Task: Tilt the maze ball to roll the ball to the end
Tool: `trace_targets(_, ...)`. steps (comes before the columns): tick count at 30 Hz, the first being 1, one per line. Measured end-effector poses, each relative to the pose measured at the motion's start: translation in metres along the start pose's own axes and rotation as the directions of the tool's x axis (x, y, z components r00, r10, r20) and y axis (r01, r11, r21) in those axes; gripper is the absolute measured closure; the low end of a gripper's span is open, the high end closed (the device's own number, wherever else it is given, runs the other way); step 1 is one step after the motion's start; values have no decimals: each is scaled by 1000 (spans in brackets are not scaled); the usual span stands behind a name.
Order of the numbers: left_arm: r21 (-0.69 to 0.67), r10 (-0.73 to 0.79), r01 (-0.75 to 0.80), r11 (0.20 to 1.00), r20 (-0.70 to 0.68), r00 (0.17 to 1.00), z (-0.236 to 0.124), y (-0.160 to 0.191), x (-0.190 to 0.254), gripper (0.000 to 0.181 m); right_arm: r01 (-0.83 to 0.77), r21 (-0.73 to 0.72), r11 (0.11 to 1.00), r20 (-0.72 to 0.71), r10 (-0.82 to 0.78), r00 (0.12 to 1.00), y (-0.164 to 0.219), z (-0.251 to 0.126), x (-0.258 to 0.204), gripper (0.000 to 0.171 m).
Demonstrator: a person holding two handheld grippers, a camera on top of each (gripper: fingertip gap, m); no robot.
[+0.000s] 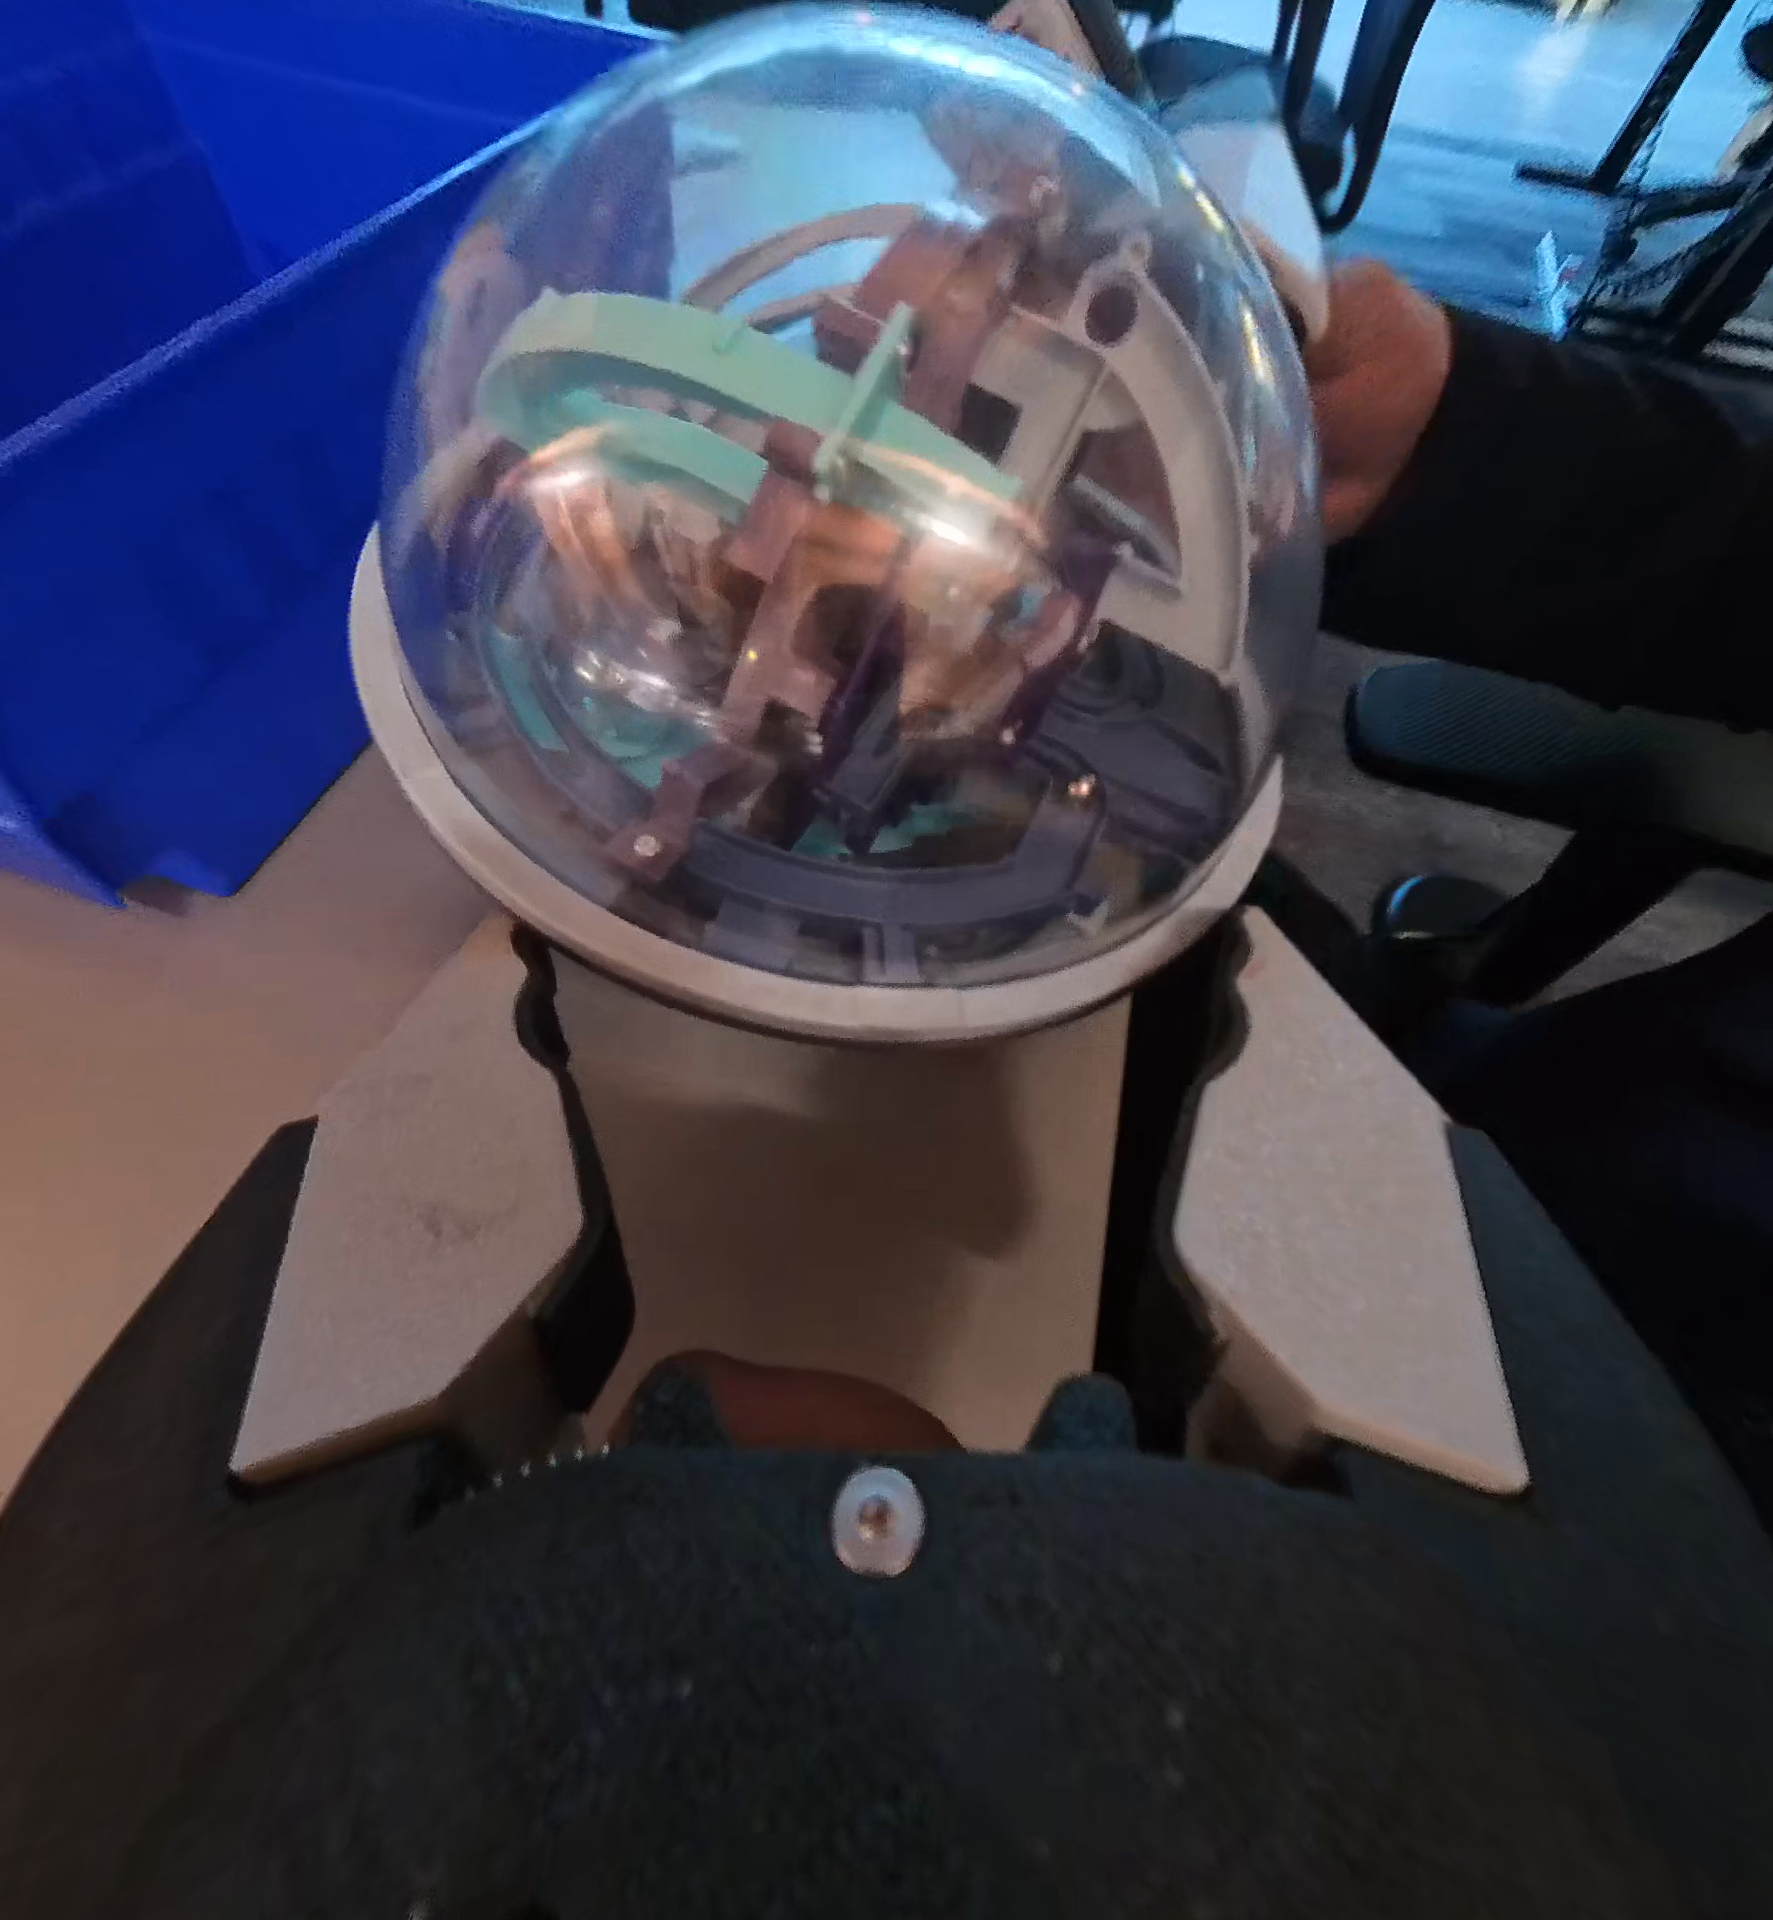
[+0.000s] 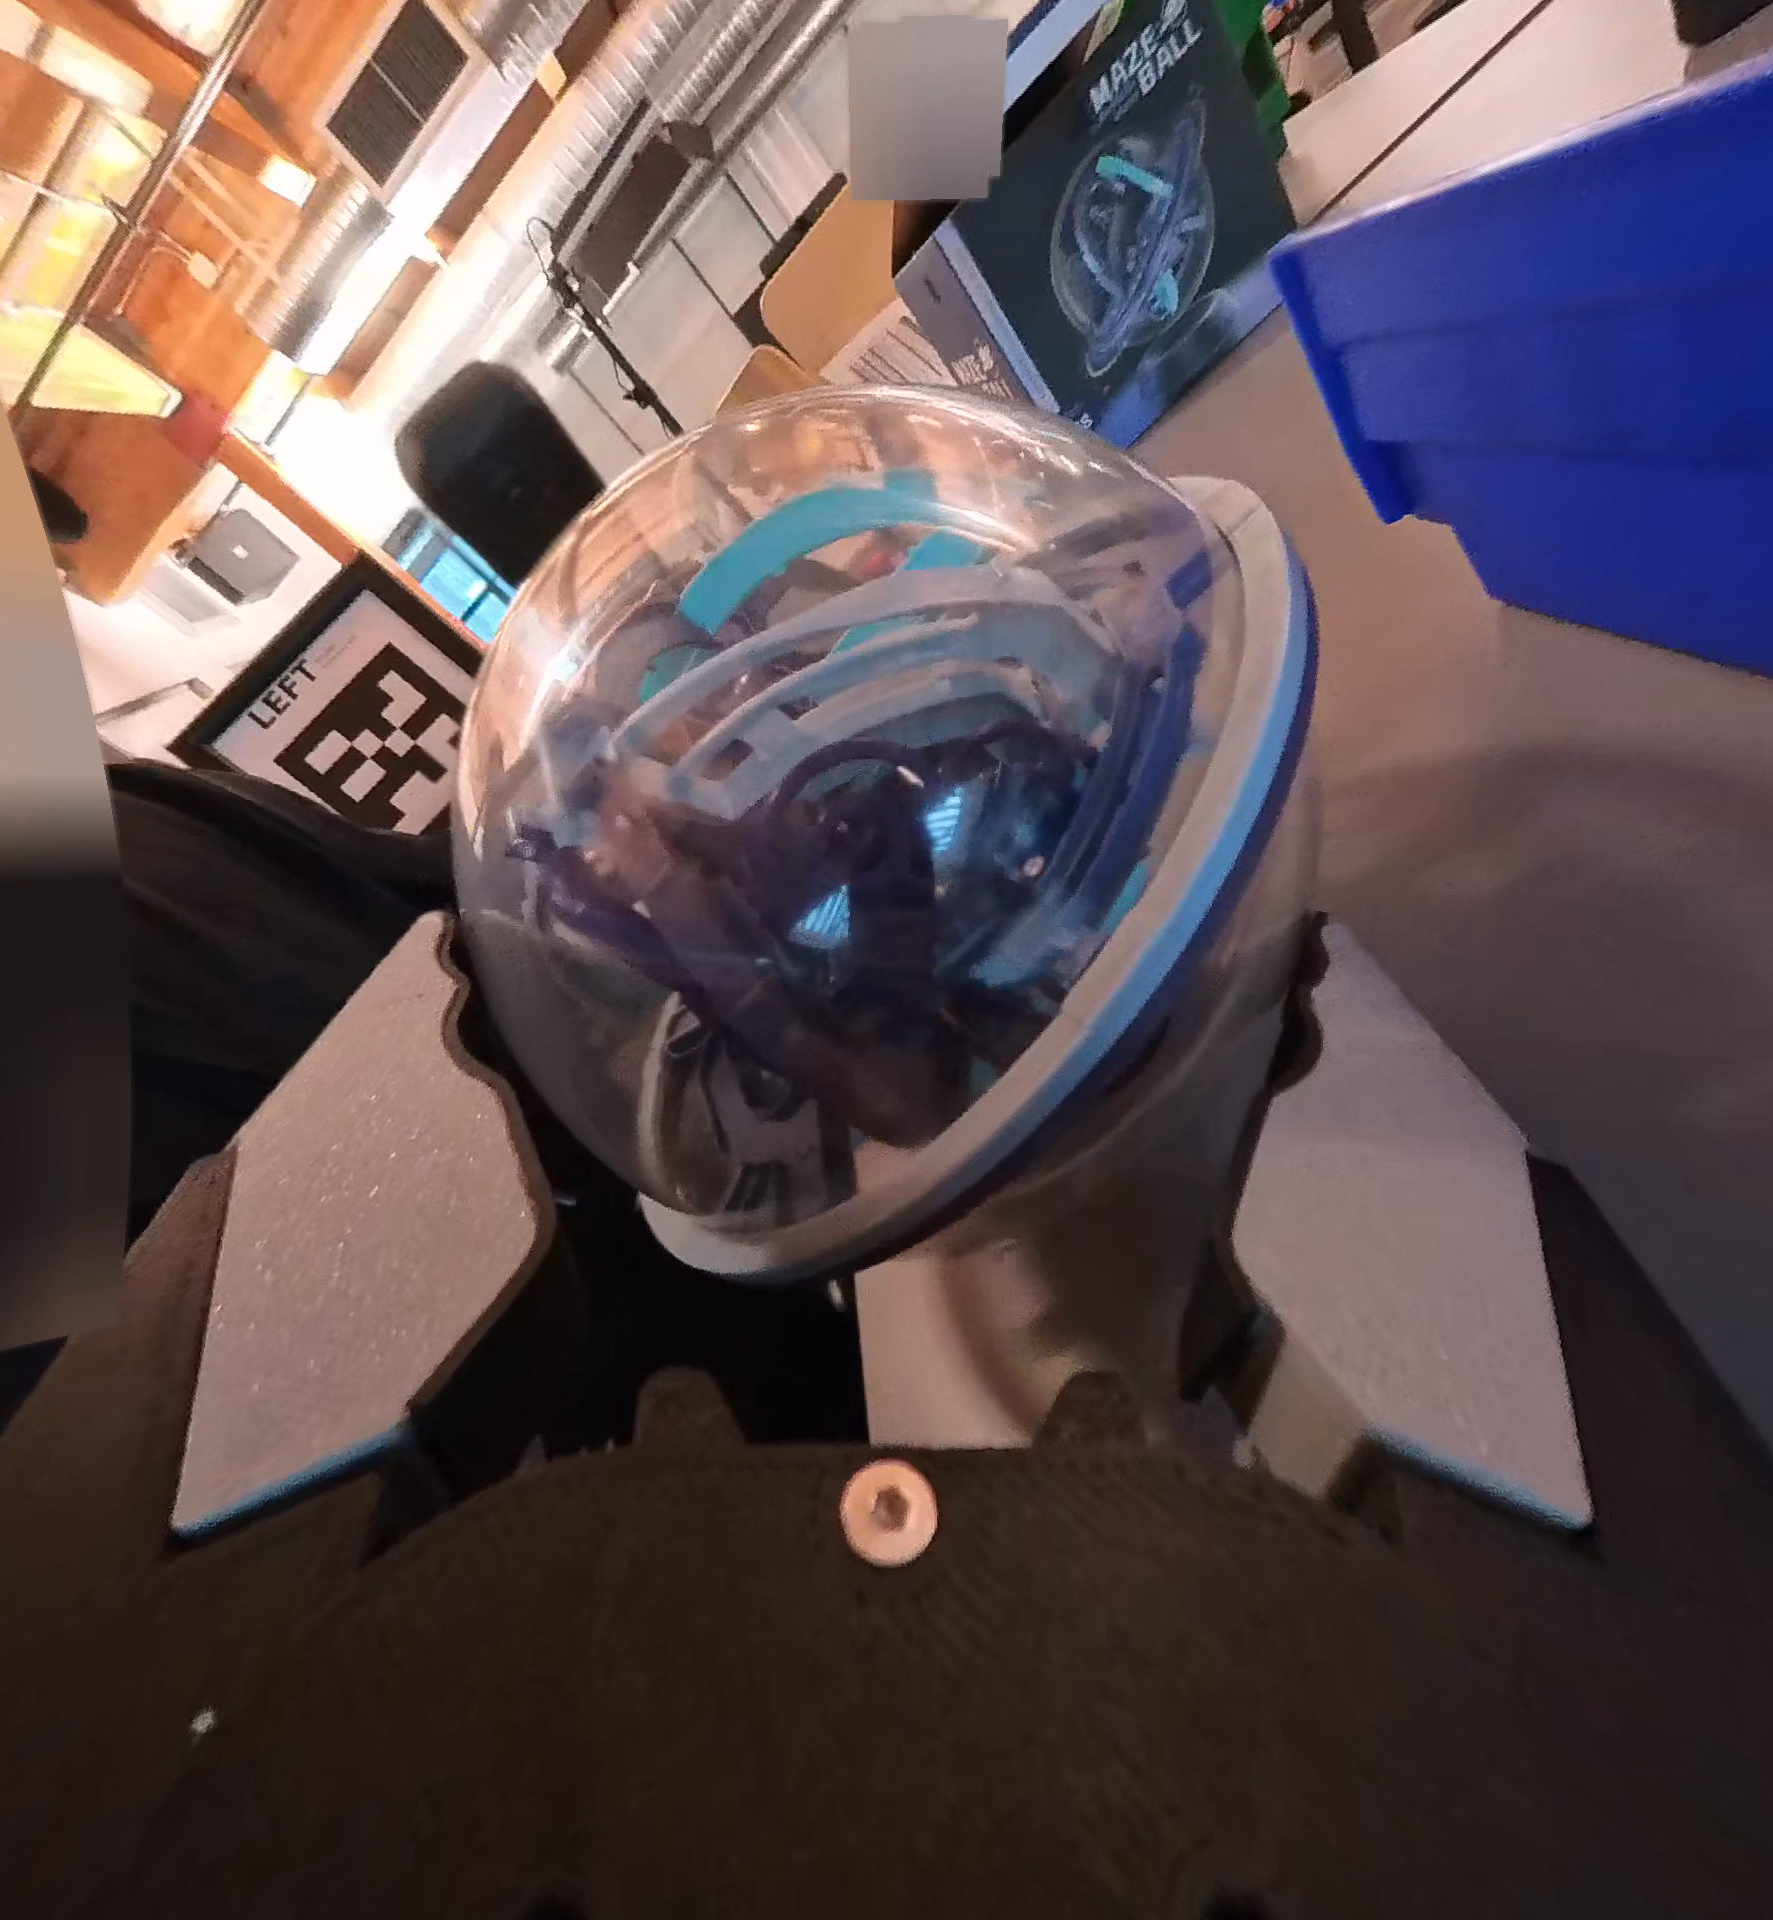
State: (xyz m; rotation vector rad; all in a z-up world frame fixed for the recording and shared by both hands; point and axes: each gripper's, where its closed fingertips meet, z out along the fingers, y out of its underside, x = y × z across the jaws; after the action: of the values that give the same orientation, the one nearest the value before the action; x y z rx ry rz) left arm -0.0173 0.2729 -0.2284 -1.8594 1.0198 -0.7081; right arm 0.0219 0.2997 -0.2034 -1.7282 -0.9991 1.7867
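The left gripper [image 1: 877,966] and the right gripper [image 2: 882,997] both pinch the maze ball [image 1: 840,540], their jaws pressed on its opposite sides, above the table [image 1: 82,1039]. Behind stands a blue bin [image 1: 134,416].

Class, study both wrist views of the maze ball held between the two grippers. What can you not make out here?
- Left wrist view: the small ball inside the maze ball is lost among glare and blurred tracks.
- Right wrist view: the maze ball hides the right gripper fingertips.
- Left wrist view: the blue bin is cut off by the frame edge; its contents are unseen.
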Motion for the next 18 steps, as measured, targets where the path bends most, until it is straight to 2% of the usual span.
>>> trace_targets(4, -64, 121, -119, 991, 28, 992, 2, 8, 0, 56, -8, 21, 1000, 5, 8, 1000, -5, -5, 3, 28)
trace_targets(8, -83, 221, -212, 974, 111, 969, 3, 9, -14, 67, -7, 7, 1000, 7, 7, 1000, -5, -5, 4, 28)
trace_targets(10, -79, 279, -269, 960, 185, 942, 3, 5, -24, 60, -7, 1, 1000, 0, 7, 1000, -5, -5, 6, 28)
trace_targets(15, -150, 514, -493, 857, 328, 793, 1, -6, -43, 49, -5, -3, 1000, -3, 5, 1000, -7, -5, 9, 29)
trace_targets(18, -173, 642, -629, 758, 366, 674, 0, -17, -43, 46, -5, -5, 1000, -9, 5, 1000, -8, -6, 11, 29)
